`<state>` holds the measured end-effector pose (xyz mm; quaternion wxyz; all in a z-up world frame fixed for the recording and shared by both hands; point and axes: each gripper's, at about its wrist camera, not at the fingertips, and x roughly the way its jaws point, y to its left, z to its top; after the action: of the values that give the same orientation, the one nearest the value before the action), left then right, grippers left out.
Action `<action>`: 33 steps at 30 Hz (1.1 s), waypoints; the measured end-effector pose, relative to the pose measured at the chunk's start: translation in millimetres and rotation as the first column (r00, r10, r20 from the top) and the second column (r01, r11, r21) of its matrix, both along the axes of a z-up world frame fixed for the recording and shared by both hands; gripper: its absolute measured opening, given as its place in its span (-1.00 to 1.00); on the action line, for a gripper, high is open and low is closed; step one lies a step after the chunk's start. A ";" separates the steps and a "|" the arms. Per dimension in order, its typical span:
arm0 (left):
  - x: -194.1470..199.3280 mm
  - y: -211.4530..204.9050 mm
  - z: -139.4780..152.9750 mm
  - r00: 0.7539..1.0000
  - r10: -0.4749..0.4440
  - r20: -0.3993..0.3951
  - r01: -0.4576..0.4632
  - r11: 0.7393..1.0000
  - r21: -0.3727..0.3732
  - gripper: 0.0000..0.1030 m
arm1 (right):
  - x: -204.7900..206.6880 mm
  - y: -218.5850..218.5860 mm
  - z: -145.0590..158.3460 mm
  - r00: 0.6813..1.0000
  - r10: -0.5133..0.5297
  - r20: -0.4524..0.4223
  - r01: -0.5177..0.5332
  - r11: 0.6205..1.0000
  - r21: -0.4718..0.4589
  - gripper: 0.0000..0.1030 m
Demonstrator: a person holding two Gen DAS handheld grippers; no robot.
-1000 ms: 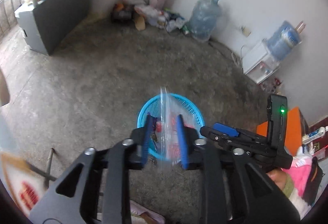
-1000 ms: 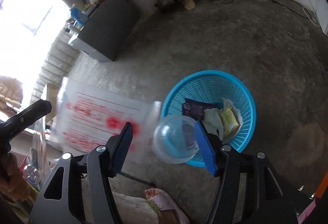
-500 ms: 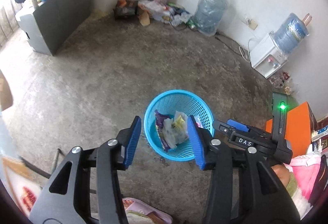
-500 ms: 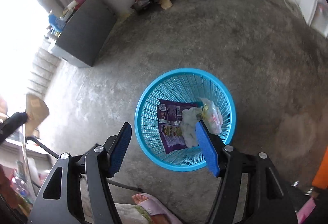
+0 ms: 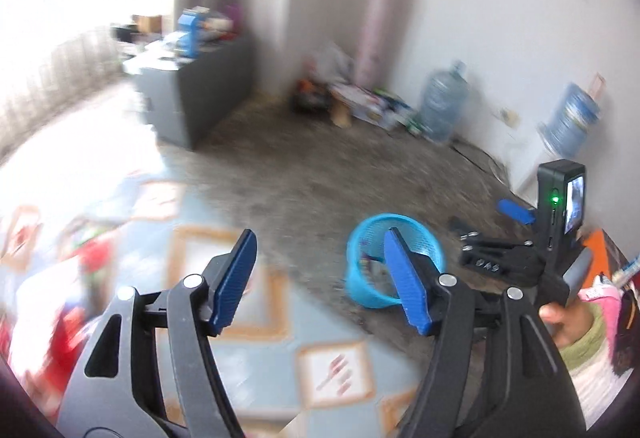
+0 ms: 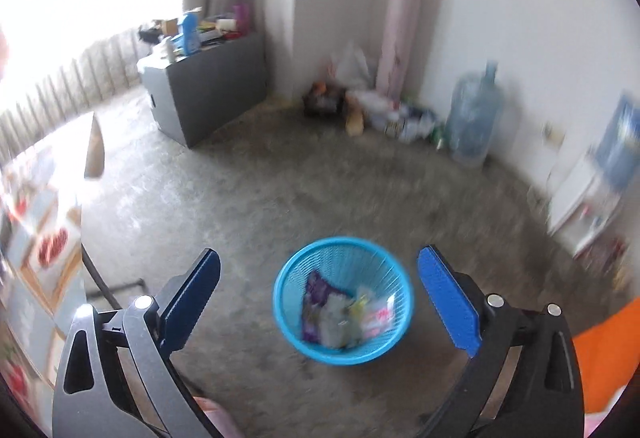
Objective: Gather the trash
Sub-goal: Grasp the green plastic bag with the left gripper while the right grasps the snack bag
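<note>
A blue plastic basket [image 6: 343, 301] stands on the concrete floor, holding a purple wrapper [image 6: 316, 294] and other wrappers. My right gripper [image 6: 328, 306] is open and empty, raised above and short of the basket. My left gripper [image 5: 320, 278] is open and empty, over the edge of a patterned tablecloth [image 5: 248, 318]; the basket [image 5: 394, 262] is partly behind its right finger. The right gripper's body [image 5: 520, 258] shows at the right of the left wrist view.
A grey cabinet [image 6: 208, 85] with clutter on top stands at the back left. A trash pile [image 6: 372, 109] and a water jug [image 6: 474, 121] line the far wall. A dispenser [image 6: 588, 193] is at right. Red blurred items [image 5: 72, 278] lie on the table.
Both grippers have let go of their trash into the basket, then lifted and tilted up. The left one swung left over the table. Both views are now blurred by motion.
</note>
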<state>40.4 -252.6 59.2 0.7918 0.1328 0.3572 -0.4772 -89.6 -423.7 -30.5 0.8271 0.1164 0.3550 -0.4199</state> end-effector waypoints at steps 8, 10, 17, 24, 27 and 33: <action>10.4 183.0 20.8 0.930 0.347 0.121 -0.338 0.937 -0.084 0.22 | 40.4 79.2 47.7 0.970 0.242 0.011 -0.238 0.959 -0.154 0.87; 11.0 221.0 22.6 0.897 0.419 0.142 -0.407 0.907 -0.108 0.22 | 43.4 94.0 65.2 0.930 0.342 0.137 -0.326 0.937 -0.126 0.87; 28.0 302.9 13.0 0.818 0.554 0.154 -0.537 0.832 -0.141 0.22 | 84.1 159.4 104.1 0.763 0.533 0.365 -0.553 0.831 -0.058 0.87; 51.0 347.0 -15.8 0.798 0.593 0.108 -0.582 0.805 -0.116 0.18 | 138.2 221.1 104.8 0.637 0.666 0.388 -0.741 0.668 0.068 0.57; 63.4 359.4 -30.2 0.802 0.593 0.065 -0.587 0.804 -0.096 0.12 | 157.6 233.4 93.9 0.614 0.685 0.393 -0.778 0.610 0.153 0.39; 93.5 371.9 -53.9 0.843 0.535 0.051 -0.533 0.844 -0.057 0.09 | 191.7 253.9 71.9 0.586 0.714 0.383 -0.810 0.516 0.278 0.15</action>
<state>133.9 119.4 5.3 0.9070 0.0277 0.3444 -0.2407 102.1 -169.8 41.4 0.9136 0.1704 0.3576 0.0922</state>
